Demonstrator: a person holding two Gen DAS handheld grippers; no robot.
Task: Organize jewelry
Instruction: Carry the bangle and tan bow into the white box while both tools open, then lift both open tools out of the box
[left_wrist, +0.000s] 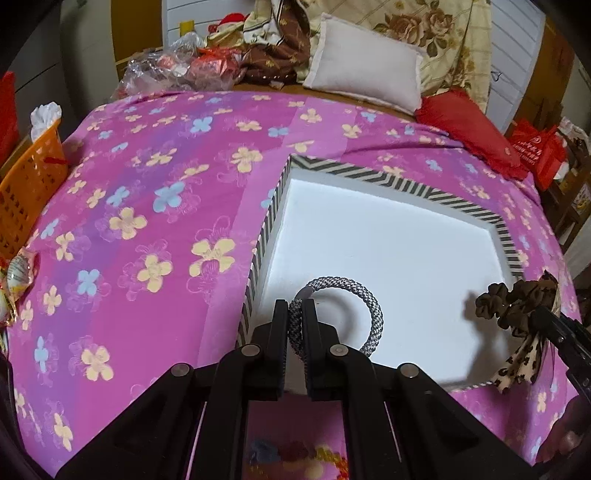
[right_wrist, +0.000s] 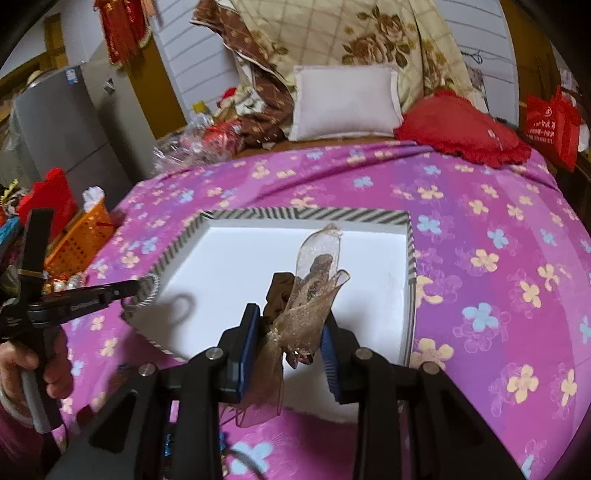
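A shallow white tray with a black-and-white striped rim (left_wrist: 424, 192) (right_wrist: 295, 214) lies on the pink flowered bedspread. My left gripper (left_wrist: 295, 314) is shut on a grey braided ring bracelet (left_wrist: 364, 295), which hangs over the tray's near left corner. In the right wrist view the same left gripper (right_wrist: 142, 286) holds the bracelet (right_wrist: 153, 291) at the tray's left edge, with a hand on its handle. My right gripper (right_wrist: 291, 321) is shut on a brown scrunchie with a sheer glittery ribbon bow (right_wrist: 314, 273) above the tray's near side. The bow (left_wrist: 517, 306) also shows at the tray's right edge.
An orange basket (left_wrist: 29, 184) (right_wrist: 81, 236) stands at the bed's left side. A white pillow (left_wrist: 365, 70) (right_wrist: 345, 101), a red cushion (left_wrist: 469, 125) (right_wrist: 461, 133) and crumpled bedding lie at the far end. Plastic wrappers (left_wrist: 162, 70) lie far left. Red bags (right_wrist: 550, 125) hang on the right.
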